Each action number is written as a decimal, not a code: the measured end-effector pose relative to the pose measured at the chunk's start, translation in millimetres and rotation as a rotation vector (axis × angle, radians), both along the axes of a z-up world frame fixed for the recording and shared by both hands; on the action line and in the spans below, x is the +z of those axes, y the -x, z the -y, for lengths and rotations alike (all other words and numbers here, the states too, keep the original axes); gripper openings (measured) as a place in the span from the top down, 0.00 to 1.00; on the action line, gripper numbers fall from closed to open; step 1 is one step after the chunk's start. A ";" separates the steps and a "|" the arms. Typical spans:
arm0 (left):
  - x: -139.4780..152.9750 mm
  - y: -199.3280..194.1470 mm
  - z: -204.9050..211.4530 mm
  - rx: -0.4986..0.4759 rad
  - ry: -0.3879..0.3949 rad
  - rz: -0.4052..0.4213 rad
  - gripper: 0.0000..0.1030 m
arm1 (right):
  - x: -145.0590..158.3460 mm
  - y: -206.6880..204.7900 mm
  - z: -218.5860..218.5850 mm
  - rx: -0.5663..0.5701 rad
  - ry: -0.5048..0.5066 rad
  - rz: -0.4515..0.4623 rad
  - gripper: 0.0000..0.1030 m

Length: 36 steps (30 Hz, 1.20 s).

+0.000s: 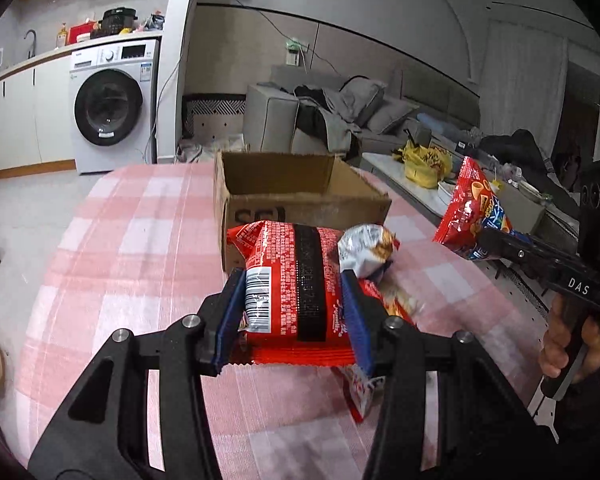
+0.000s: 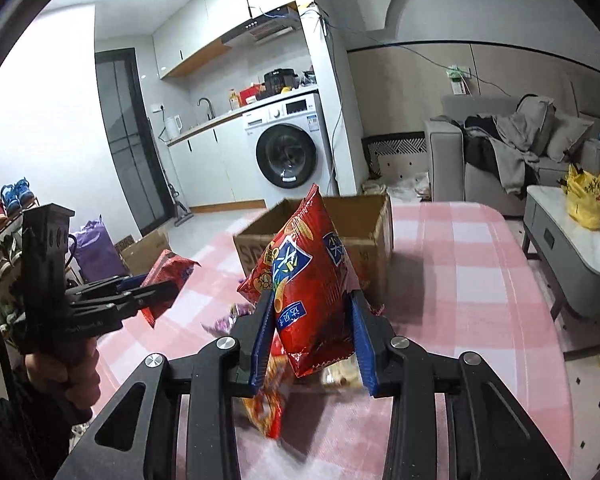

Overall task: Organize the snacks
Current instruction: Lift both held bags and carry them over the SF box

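1. The cardboard box (image 1: 300, 200) on the checked tablecloth (image 1: 112, 248) appears empty.
2. A red crisp bag (image 2: 312, 280) is clamped in the right gripper (image 2: 312, 336), clear of the table.
3. A red snack packet (image 1: 292, 276) is clamped in the left gripper (image 1: 292, 316).
4. Loose packets (image 1: 364, 252) remain unsorted.

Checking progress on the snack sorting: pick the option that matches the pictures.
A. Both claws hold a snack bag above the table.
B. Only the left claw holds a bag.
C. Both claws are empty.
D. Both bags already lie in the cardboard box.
A: the left claw clamps a red barcode bag, the right claw a red chip bag, neither inside the cardboard box.
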<state>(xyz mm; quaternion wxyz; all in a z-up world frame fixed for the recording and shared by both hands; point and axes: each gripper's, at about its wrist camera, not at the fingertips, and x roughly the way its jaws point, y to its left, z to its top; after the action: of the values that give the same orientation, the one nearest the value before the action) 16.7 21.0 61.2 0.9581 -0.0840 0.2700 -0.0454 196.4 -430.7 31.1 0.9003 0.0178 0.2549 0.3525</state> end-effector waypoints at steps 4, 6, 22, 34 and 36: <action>12.8 -6.1 0.6 0.003 0.000 0.020 0.57 | 12.7 -9.9 -4.0 -0.012 -0.036 -0.002 0.65; 16.8 -10.2 0.2 0.005 0.002 0.025 0.57 | 17.6 -15.6 -6.2 -0.021 -0.049 -0.003 0.65; 29.8 -81.8 -12.1 0.029 0.040 0.038 0.57 | 27.3 -69.4 -37.5 -0.031 -0.086 -0.036 0.65; 30.1 -136.6 -16.7 0.023 0.023 0.031 0.57 | 24.3 -113.6 -56.0 -0.030 -0.112 -0.079 0.65; 26.1 -144.2 -16.7 0.022 0.020 0.027 0.57 | 21.5 -118.3 -58.9 -0.030 -0.111 -0.084 0.65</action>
<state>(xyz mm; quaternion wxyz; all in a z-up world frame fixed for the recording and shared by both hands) 160.9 37.7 87.4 0.9612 -0.0961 0.2558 -0.0389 314.7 -371.8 52.6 0.8915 0.0866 0.2723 0.3515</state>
